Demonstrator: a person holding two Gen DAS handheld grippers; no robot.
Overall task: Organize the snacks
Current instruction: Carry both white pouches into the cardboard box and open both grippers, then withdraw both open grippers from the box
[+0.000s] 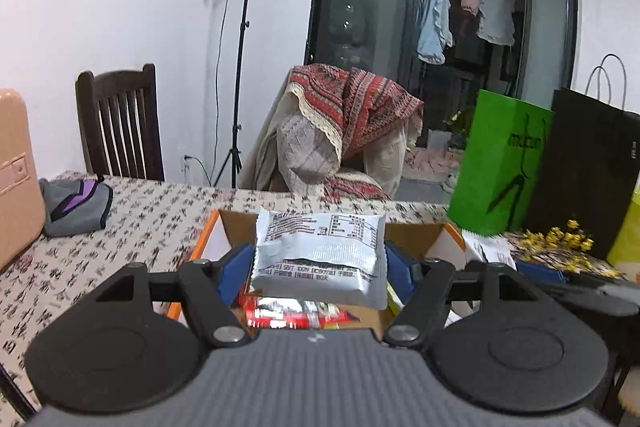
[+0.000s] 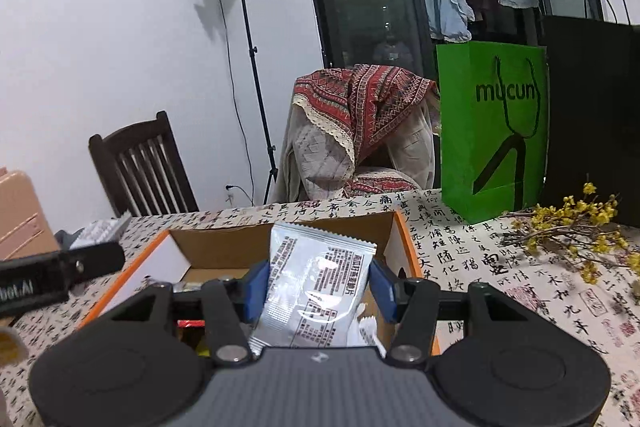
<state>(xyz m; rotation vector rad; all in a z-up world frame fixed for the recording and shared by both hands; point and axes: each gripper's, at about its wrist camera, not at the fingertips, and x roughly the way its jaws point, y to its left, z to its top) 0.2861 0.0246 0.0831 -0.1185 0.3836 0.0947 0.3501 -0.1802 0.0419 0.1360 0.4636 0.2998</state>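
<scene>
Patterned table (image 2: 460, 247) | cardboard box (image 2: 224, 247) | both jaws clamp silver packets

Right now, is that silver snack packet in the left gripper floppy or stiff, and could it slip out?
Probably a bit floppy: the silver packet is thin foil with wrinkles, held in the left gripper by its sides. It looks light, since it barely sags over the box. The shiny wrapper could be slippery, so a loose squeeze might let it slide.
</scene>
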